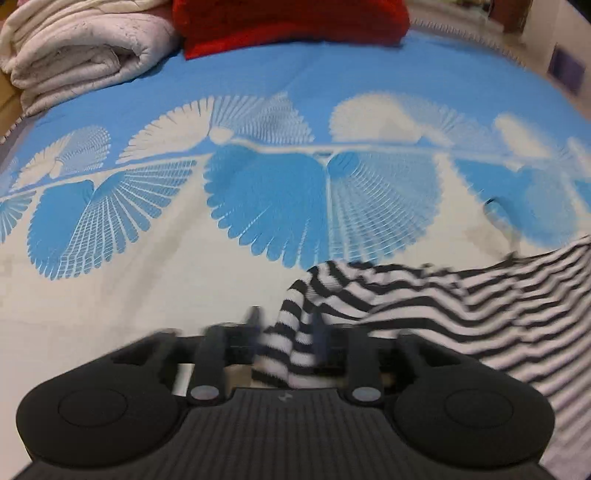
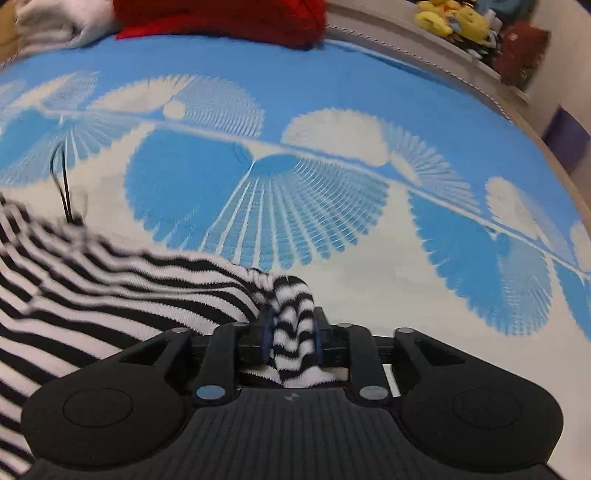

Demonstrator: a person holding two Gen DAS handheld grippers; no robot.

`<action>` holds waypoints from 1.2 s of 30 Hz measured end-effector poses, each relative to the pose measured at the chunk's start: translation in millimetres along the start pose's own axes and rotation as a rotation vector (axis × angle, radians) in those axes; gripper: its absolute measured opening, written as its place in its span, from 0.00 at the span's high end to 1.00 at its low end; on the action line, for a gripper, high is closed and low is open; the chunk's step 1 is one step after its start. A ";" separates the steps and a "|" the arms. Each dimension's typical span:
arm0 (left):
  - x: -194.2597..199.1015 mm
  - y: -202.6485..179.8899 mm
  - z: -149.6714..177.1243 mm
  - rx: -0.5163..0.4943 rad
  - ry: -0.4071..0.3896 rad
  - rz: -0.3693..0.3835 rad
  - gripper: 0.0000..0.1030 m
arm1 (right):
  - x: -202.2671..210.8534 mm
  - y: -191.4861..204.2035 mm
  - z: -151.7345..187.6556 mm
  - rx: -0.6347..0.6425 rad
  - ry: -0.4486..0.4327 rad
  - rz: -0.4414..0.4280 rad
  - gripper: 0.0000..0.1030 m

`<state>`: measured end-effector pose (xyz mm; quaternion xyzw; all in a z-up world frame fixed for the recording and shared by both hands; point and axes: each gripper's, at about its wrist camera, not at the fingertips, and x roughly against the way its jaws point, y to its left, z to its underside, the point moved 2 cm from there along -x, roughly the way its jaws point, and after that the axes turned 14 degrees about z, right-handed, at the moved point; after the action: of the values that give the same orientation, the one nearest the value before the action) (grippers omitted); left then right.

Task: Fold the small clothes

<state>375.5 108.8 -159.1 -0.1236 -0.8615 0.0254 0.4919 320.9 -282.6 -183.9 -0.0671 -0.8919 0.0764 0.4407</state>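
Striped garment between both grippers

Garment (image 1: 424,295) — black-and-white striped — lies spread on the blue-and-white bedsheet (image 1: 258,85), one bunched end in each tool. Right gripper (image 2: 290,334): jaws partly apart, blue pads against a fold of cloth. Left gripper (image 1: 286,332): jaws parted with cloth between them; motion blur leaves pad contact uncertain — apparently loose. Red cushion (image 1: 291,22) sits at the far edge.

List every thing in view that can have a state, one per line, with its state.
Striped garment: rumpled, not flat, stretched between both tongs.
Left tongs: part open, striped cloth between the fingers, grip unclear in the blur.
Right tongs: closed on a bunched fold of the garment.
Bedsheet: spread smooth.
White blanket: folded, stacked at the far edge.
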 end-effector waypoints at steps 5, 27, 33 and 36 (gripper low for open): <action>78.6 21.3 13.6 0.140 0.030 0.102 0.54 | 60.0 -61.6 4.3 -0.200 0.013 -0.071 0.66; 89.8 45.0 149.5 0.444 0.166 0.368 0.64 | 90.5 -100.0 139.5 -0.316 0.301 -0.235 0.51; 89.5 48.7 151.9 0.427 0.159 0.351 0.64 | 89.7 -90.9 146.9 -0.268 0.323 -0.251 0.52; 87.9 49.7 152.8 0.417 0.169 0.339 0.64 | 91.2 -97.0 148.4 -0.284 0.319 -0.250 0.52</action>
<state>211.6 189.7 -172.0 -0.1637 -0.7607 0.2737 0.5654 142.7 -372.0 -183.1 -0.0288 -0.8141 -0.1165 0.5682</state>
